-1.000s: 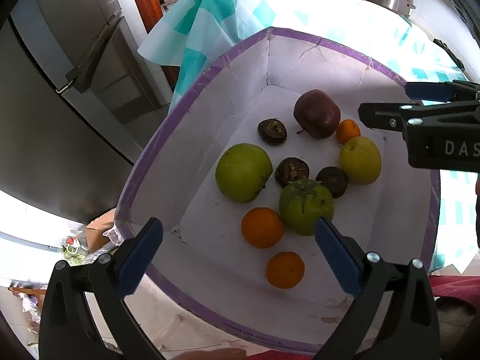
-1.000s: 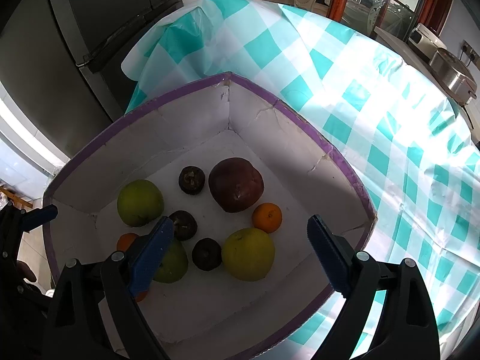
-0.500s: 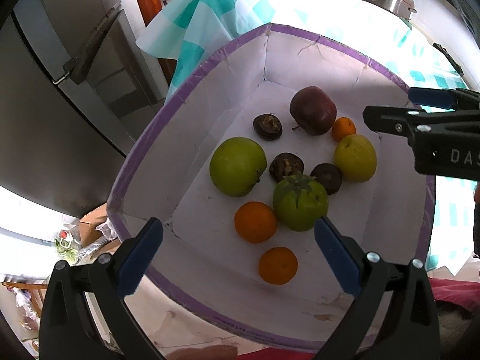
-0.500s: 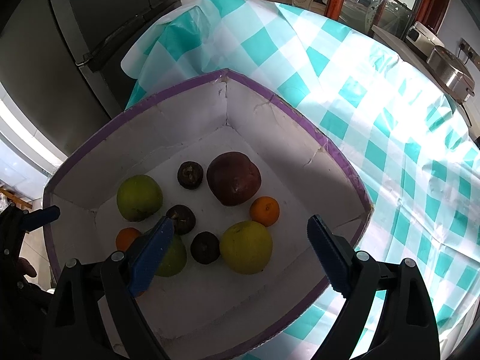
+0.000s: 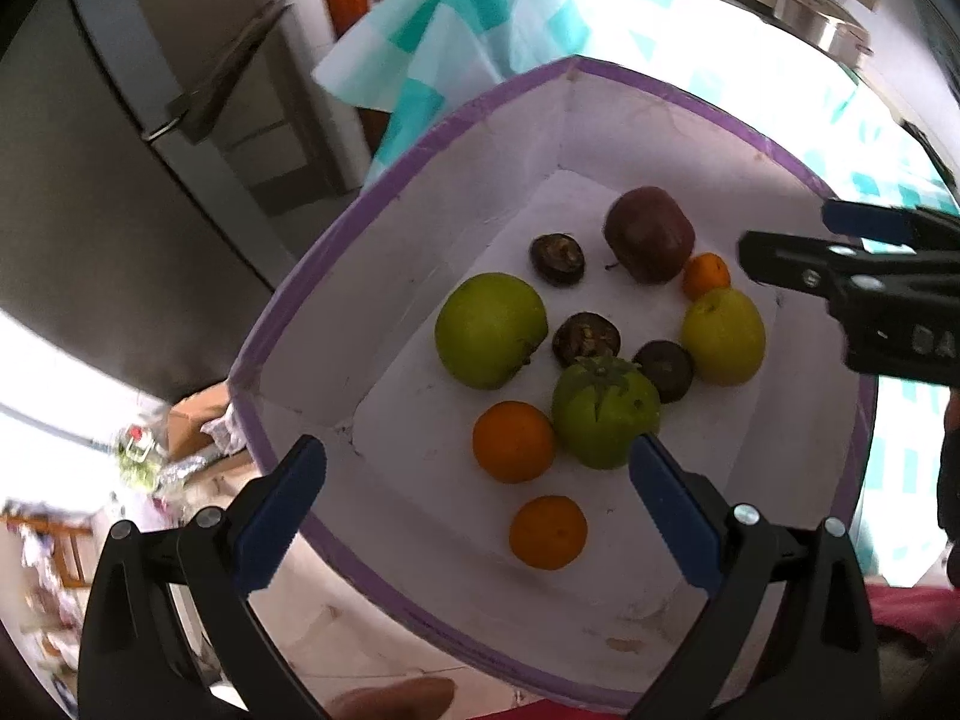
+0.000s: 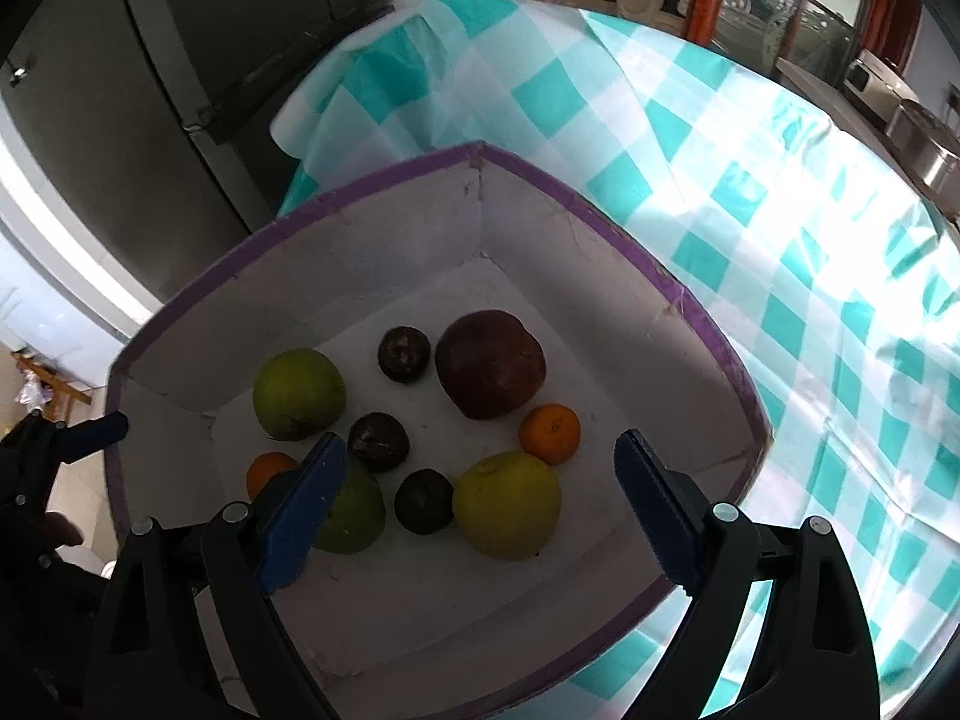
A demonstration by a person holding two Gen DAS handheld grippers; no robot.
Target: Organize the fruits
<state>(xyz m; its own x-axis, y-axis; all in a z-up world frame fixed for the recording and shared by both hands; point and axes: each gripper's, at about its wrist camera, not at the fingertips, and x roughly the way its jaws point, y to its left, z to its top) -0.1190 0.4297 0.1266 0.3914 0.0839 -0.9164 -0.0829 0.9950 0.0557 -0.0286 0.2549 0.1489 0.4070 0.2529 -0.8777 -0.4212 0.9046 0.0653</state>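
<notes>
A white box with a purple rim holds several fruits. Inside lie a dark red apple, a green apple, a yellow-green fruit, a green persimmon, three oranges and three dark brown round fruits. My left gripper hangs open over the box's near corner. My right gripper is open above the yellow-green fruit and shows from the side in the left wrist view. Neither holds anything.
The box sits at the corner of a table under a teal-and-white checked cloth. A grey fridge stands to the left. A metal pot rests on a counter behind. Clutter lies on the floor.
Both grippers have pulled back slightly and drifted left, so the box and fruits sit a little further right in each view. The fruits have not moved. Both grippers stay open.
</notes>
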